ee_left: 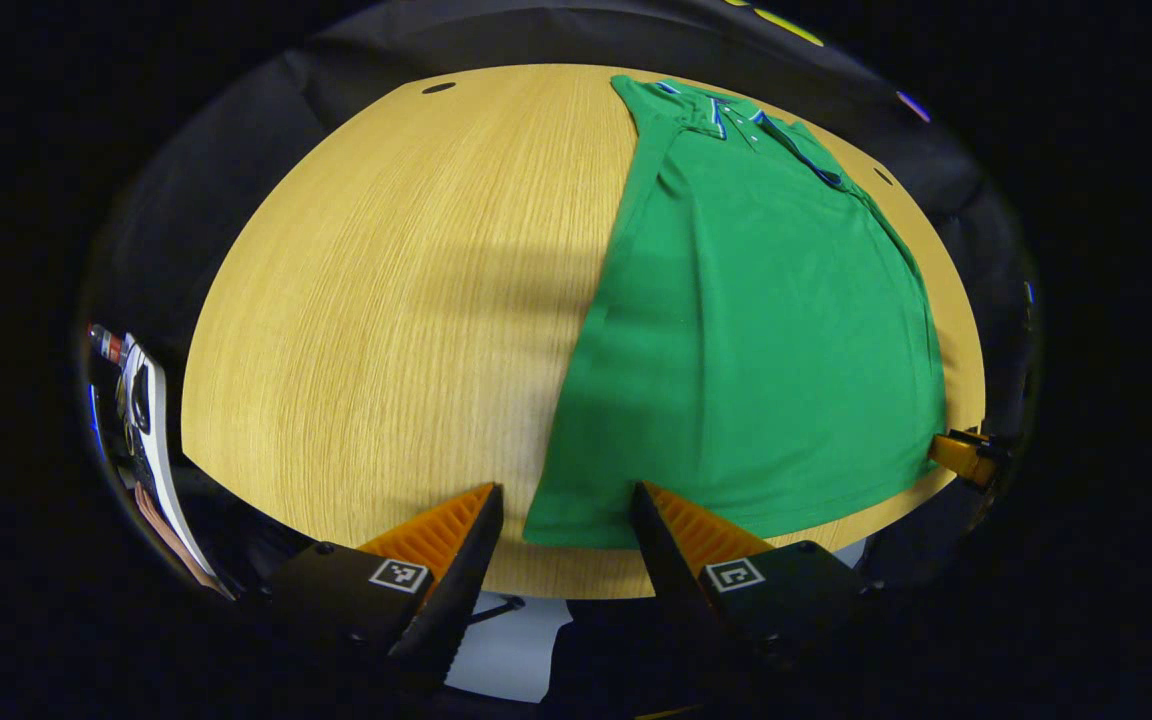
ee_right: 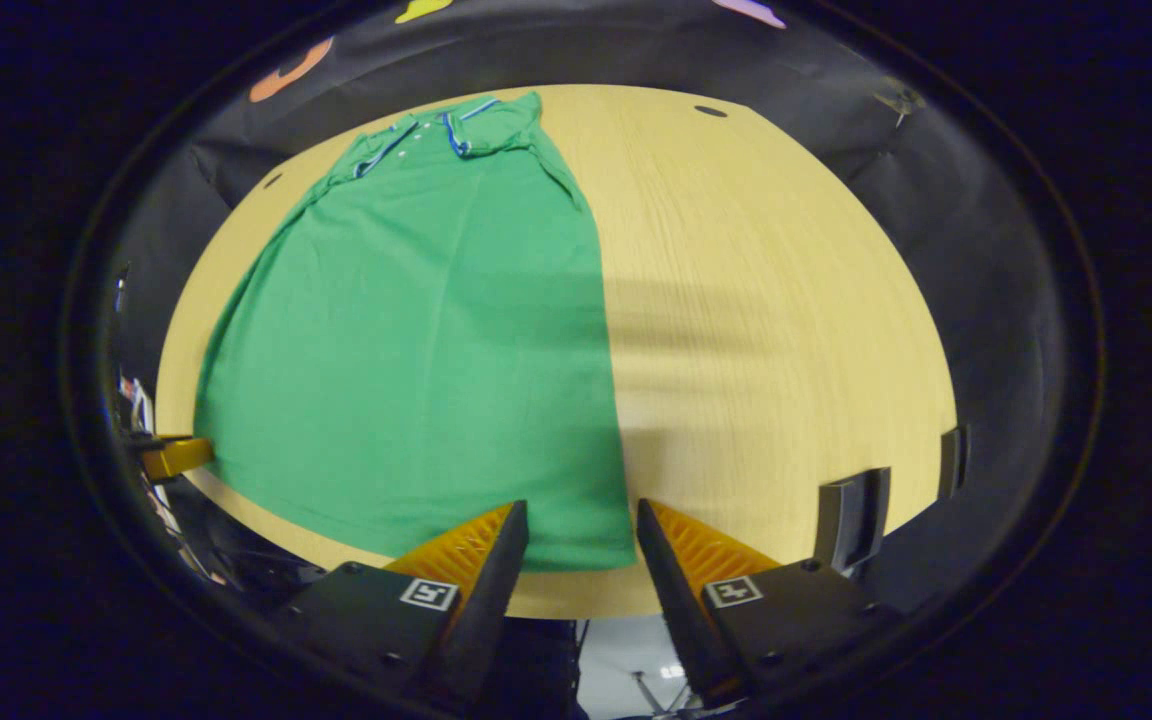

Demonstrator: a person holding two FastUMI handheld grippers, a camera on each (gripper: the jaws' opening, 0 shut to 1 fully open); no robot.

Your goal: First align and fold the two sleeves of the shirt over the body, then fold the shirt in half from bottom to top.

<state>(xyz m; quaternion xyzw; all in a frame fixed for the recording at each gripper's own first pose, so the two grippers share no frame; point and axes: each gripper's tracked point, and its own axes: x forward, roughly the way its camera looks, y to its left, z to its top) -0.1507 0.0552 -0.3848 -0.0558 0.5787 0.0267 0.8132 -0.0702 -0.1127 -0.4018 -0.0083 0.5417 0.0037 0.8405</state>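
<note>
A green shirt (ee_left: 756, 340) lay flat on a wooden table (ee_left: 386, 300). Its collar (ee_left: 726, 112) was at the far end of the table, and its bottom hem (ee_left: 736, 525) was at the near edge, close to both tools. The shirt looked like a long narrow shape with straight sides, so the sleeves seemed to be folded in over the body already, but the bottom was not folded up yet. In the left gripper view, the left gripper (ee_left: 566, 520) was held just over the near edge of the table, by the shirt's near left corner. Its two fingers were spread apart and held nothing. The corner of the hem sat in the gap between them, but I could not tell if either finger touched the cloth. In the right gripper view, the right gripper (ee_right: 581, 535) was at the shirt's other near corner. Its fingers were spread apart too, with nothing held, and the hem corner lay between them. Each view also showed a small bit of the other gripper at the far side of the hem. The table beside the shirt had soft shadows on it.
</note>
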